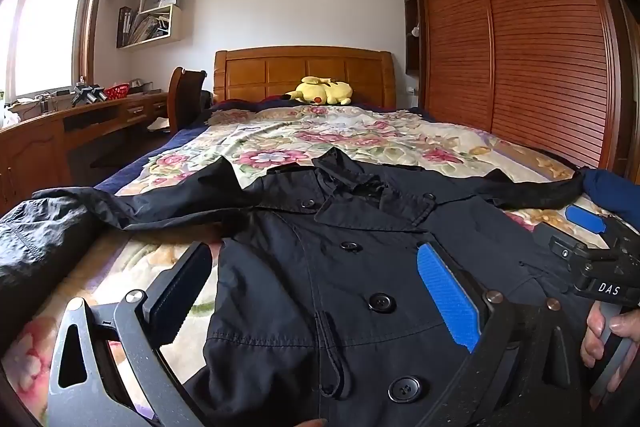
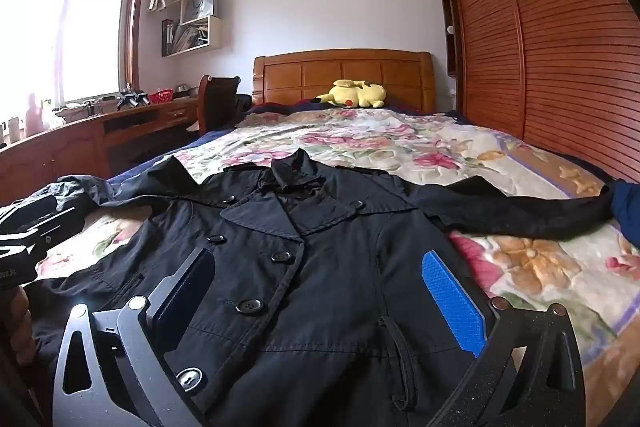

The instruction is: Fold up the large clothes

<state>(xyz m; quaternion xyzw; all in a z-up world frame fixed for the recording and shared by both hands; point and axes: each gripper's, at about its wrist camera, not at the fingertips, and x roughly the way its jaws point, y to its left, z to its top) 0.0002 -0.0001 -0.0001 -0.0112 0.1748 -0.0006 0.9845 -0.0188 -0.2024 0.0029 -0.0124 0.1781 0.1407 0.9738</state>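
Note:
A black double-breasted coat [image 1: 360,291] lies front up on the floral bedspread [image 1: 320,135], collar toward the headboard, both sleeves spread out sideways. It also shows in the right wrist view [image 2: 312,267]. My left gripper [image 1: 316,291] is open and empty, low over the coat's left half. My right gripper [image 2: 320,291] is open and empty, low over the coat's right half; it also shows in the left wrist view [image 1: 588,227] at the right edge. The left gripper shows at the left edge of the right wrist view [image 2: 24,227].
A yellow plush toy [image 1: 320,91] lies by the wooden headboard [image 1: 304,71]. A slatted wooden wardrobe [image 1: 520,47] runs along the right of the bed. A desk [image 1: 80,123] and chair [image 1: 184,99] stand to the left. A blue cloth [image 1: 612,187] lies at the right sleeve's end.

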